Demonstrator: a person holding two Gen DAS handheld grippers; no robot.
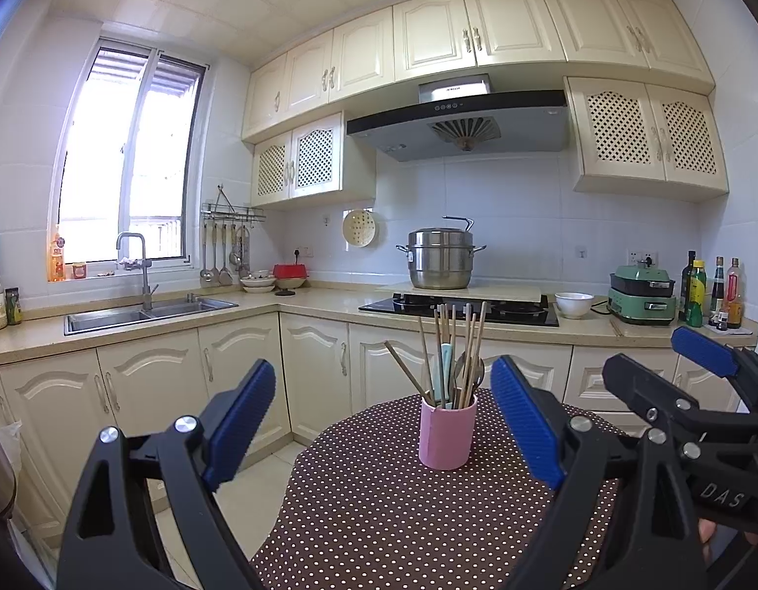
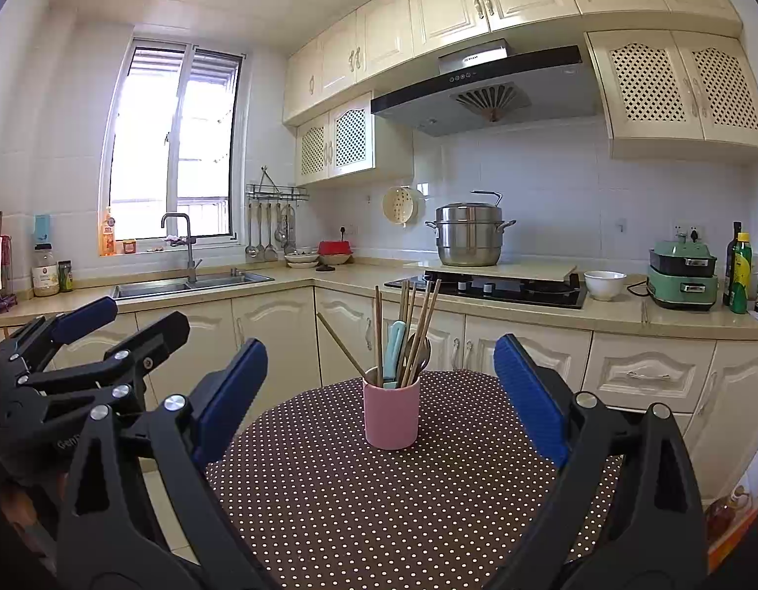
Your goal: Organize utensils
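hovering level, both grippers' fingers point(image 1: 241, 413) spread wide.

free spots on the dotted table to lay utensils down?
Bare dotted tablecloth all around the pink cup: a wide patch between cup and both open tongs, left and right, plus strips either side of the cup. Crowded only above the cup, where chopsticks and a spoon fan out.
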